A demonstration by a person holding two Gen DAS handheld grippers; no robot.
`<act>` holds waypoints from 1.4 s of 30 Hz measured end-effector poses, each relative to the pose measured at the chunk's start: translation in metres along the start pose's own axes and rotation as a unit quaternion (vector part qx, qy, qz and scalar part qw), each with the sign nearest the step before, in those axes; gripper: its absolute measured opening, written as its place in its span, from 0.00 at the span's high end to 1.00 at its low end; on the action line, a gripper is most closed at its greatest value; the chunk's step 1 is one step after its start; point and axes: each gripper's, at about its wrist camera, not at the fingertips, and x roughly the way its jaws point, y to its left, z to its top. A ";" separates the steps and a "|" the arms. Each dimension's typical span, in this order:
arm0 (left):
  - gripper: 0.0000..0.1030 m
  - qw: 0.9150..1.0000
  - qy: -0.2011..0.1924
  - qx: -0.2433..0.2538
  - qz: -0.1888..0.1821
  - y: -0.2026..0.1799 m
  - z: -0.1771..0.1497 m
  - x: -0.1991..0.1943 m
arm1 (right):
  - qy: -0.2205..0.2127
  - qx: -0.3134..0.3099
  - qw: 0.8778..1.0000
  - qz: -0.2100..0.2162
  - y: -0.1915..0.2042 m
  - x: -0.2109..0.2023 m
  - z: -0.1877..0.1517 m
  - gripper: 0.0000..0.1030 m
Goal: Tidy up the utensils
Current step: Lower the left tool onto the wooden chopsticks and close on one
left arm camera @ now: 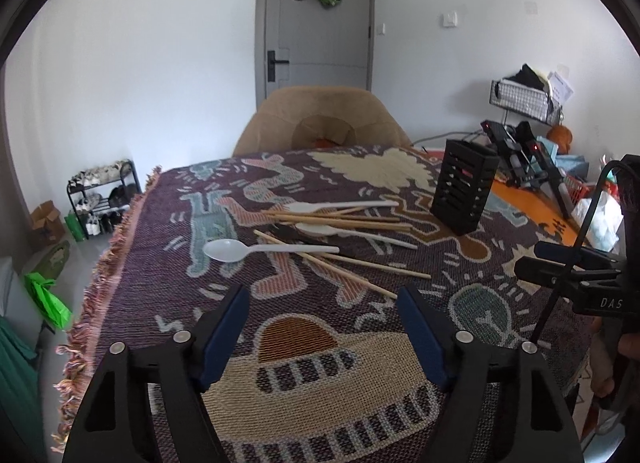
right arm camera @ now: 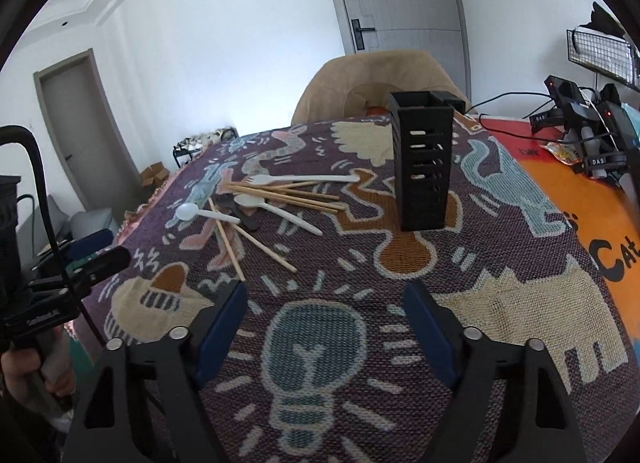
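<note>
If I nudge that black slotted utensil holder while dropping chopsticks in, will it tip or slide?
Probably tips before it slides. The black holder stands tall on a narrow base, so a push near its top likely topples it. It looks like hollow slotted plastic, so likely light. The woven cloth under it should grip the base, which favours tipping.

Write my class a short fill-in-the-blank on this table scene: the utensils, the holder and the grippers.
1. The slotted holder standing on the woven cloth is ____ in colour.
2. The white plastic spoons lie mixed with wooden ____.
3. Between the fingers of the left gripper and the right gripper there is ____.

Missing words: black; chopsticks; nothing
</note>
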 end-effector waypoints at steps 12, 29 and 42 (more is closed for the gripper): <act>0.34 0.995 0.085 0.056 0.011 -0.039 0.003 0.058 | 0.006 0.004 1.000 -0.010 -0.027 0.005 0.000 0.27; 0.34 0.983 0.154 0.080 0.068 -0.065 0.004 0.119 | 0.001 0.029 1.000 -0.010 -0.055 0.002 -0.002 0.27; 0.66 0.986 0.163 0.027 0.021 -0.037 -0.010 0.094 | 0.030 0.001 0.999 0.031 -0.027 0.023 0.000 0.28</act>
